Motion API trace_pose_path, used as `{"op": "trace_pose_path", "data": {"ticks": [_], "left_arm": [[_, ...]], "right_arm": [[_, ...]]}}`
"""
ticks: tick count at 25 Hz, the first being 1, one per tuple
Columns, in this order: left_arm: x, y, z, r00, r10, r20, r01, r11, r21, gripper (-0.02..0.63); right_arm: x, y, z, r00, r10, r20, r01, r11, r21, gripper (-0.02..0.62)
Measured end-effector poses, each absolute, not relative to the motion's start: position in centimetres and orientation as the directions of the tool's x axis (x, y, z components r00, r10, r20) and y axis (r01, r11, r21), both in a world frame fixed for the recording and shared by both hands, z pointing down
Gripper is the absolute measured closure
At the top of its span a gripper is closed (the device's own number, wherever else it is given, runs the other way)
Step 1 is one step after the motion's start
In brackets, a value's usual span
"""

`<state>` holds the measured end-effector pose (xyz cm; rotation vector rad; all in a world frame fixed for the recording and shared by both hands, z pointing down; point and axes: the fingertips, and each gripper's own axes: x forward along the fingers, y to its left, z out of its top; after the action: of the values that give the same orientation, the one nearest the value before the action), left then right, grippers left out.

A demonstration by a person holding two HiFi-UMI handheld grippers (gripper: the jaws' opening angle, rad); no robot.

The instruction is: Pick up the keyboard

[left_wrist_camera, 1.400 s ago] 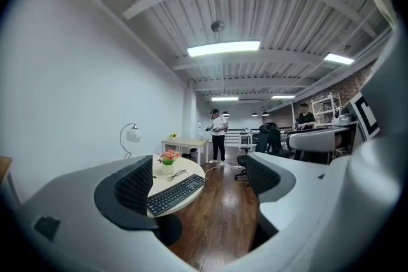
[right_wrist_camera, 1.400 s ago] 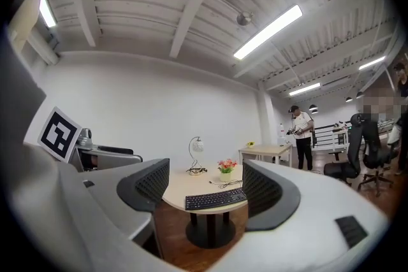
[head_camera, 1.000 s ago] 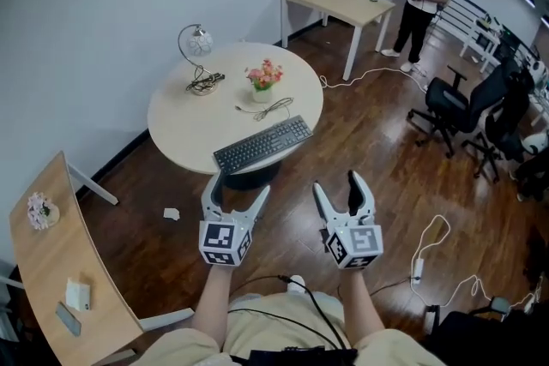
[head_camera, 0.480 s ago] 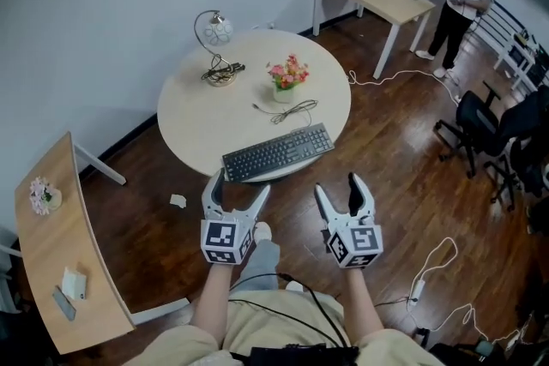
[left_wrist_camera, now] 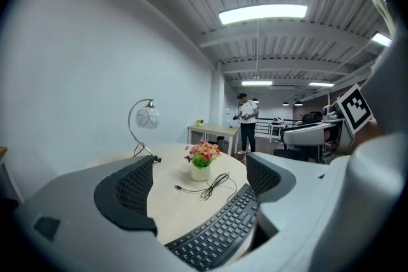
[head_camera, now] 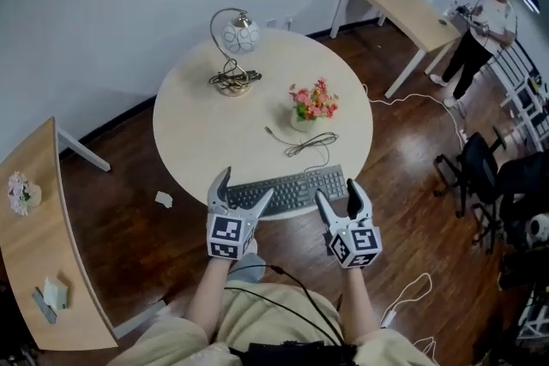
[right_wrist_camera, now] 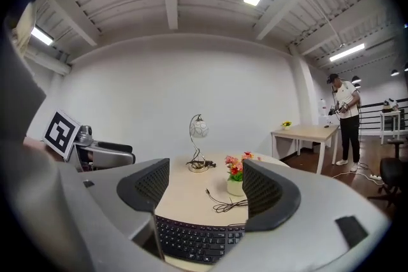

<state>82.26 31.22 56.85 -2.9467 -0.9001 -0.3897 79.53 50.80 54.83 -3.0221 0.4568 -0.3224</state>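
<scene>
A black keyboard [head_camera: 290, 189] lies along the near edge of the round beige table [head_camera: 197, 129], its cable [head_camera: 302, 143] coiled behind it. My left gripper [head_camera: 241, 189] hovers open over the keyboard's left end with nothing between its fingers. Just off the right end, my right gripper [head_camera: 336, 195] is open and empty too. The keyboard [left_wrist_camera: 217, 234] shows low between the jaws in the left gripper view. In the right gripper view the keyboard [right_wrist_camera: 197, 240] sits just ahead of the jaws.
A small flower pot [head_camera: 310, 106] stands behind the keyboard, a curved desk lamp [head_camera: 233, 51] farther back. A wooden bench [head_camera: 39, 244] is at the left and a rectangular table [head_camera: 405, 9] at the back right, with a person [head_camera: 480, 21] standing beyond it. Office chairs [head_camera: 497, 184] are at the right.
I have stepped up to the table. Both grippers, still open, have gone from over the floor to the keyboard's near edge.
</scene>
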Motion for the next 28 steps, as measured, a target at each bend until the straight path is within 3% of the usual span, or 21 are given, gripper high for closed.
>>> {"op": "trace_pose_path", "data": {"ticks": [8,13,19,24,28], "left_arm": [[87.6,26.7,64.3,0.769,0.486,0.415,0.476,-0.869,0.135,0.17],[87.4,25.0,70.8,0.711,0.461,0.531,0.348,-0.887,0.304,0.17],[84.2,23.3,77.6,0.606,0.392,0.692,0.171,-0.914,0.368,0.17],[81.0,22.0,82.1,0.491,0.383,0.783,-0.037,-0.888,0.458,0.17],[80.1,22.8,83.4,0.447,0.431,0.784,-0.057,-0.861,0.505,0.179]], "right_arm": [[86.2,50.6,61.7,0.871,-0.334,0.361,-0.324,-0.942,-0.091,0.229],[87.7,53.7,69.1,0.793,-0.338,0.506,-0.327,-0.938,-0.115,0.229],[88.4,57.2,78.2,0.624,-0.393,0.675,-0.347,-0.914,-0.211,0.229],[89.3,61.1,81.6,0.524,-0.464,0.714,-0.323,-0.884,-0.337,0.232],[88.7,62.4,83.2,0.391,-0.599,0.699,-0.345,-0.8,-0.492,0.232]]}}
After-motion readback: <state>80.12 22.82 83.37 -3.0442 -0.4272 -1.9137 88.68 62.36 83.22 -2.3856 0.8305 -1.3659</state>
